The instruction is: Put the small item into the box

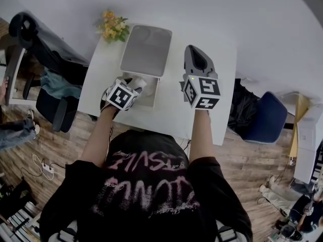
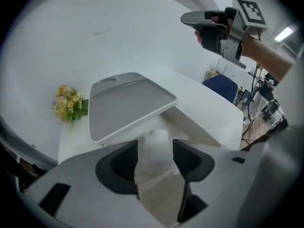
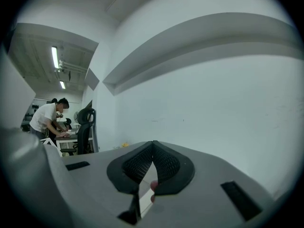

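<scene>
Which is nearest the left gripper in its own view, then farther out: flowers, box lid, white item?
1. White item, between its jaws.
2. Box lid, just beyond, centre.
3. Flowers, far left, past the lid.

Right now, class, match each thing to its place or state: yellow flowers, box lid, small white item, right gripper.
Things:
1 yellow flowers
2 box lid
3 small white item
4 right gripper

Places or states:
A between the jaws of the left gripper
B jaws together
C far left corner of the table
D raised open

Pairs: 1-C, 2-D, 3-A, 4-B
</scene>
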